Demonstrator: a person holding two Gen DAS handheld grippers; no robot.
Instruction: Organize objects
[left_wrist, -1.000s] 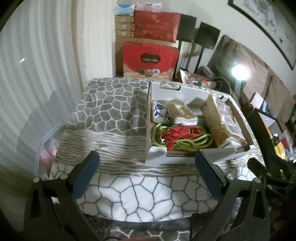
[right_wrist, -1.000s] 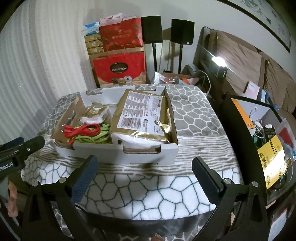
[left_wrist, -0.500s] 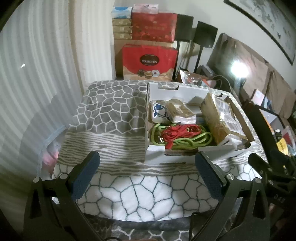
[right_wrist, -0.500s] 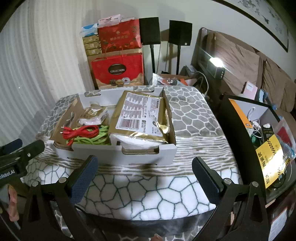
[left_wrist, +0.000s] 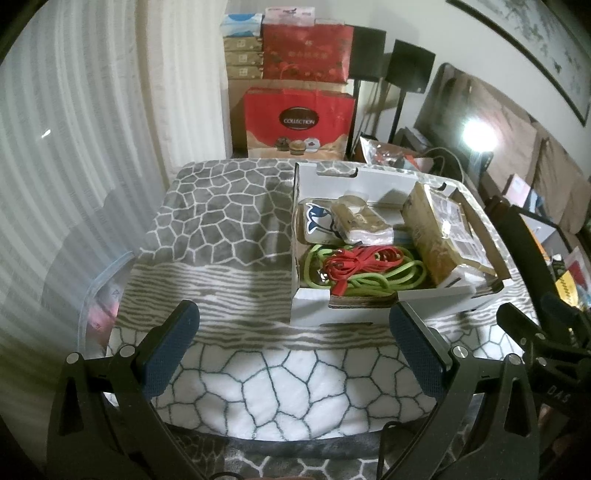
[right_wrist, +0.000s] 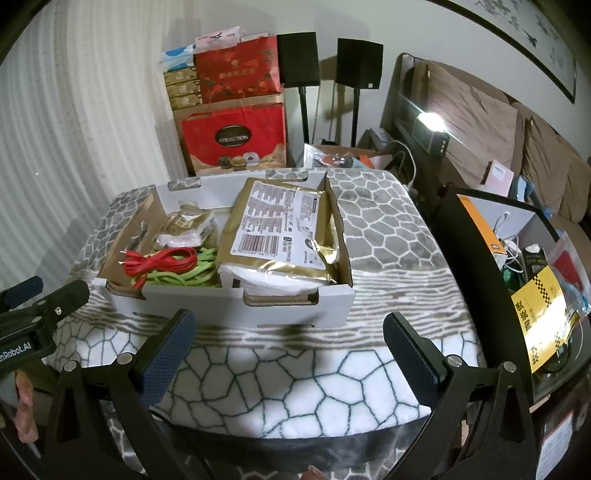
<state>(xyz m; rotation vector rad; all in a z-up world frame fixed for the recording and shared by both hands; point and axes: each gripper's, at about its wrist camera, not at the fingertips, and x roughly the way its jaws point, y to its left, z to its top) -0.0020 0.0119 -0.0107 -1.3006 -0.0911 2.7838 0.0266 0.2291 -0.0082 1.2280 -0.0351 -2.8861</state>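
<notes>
A white cardboard box (left_wrist: 306, 306) (right_wrist: 295, 314) stands on a table covered with a grey-and-white patterned blanket (left_wrist: 221, 221) (right_wrist: 388, 240). Inside lie a red cable (left_wrist: 354, 262) (right_wrist: 159, 264) on a green cord (left_wrist: 391, 280) (right_wrist: 199, 273), a large gold packet (left_wrist: 439, 240) (right_wrist: 280, 229), a small gold-and-white packet (left_wrist: 360, 223) (right_wrist: 184, 229) and a card with a blue shark (left_wrist: 314, 219). My left gripper (left_wrist: 293, 354) is open and empty, short of the box's near left corner. My right gripper (right_wrist: 286, 354) is open and empty, in front of the box.
Red gift bags (left_wrist: 299, 122) (right_wrist: 236, 138) and stacked boxes stand behind the table, with two black speakers (right_wrist: 358, 70). A plastic bin (left_wrist: 99, 295) sits left of the table. A black shelf with clutter (right_wrist: 517, 251) is on the right. A sofa (right_wrist: 480, 122) lies beyond.
Both grippers have drawn back and risen slightly, so the box appears a little smaller and farther. Both stay open. Nothing in the box has moved.
</notes>
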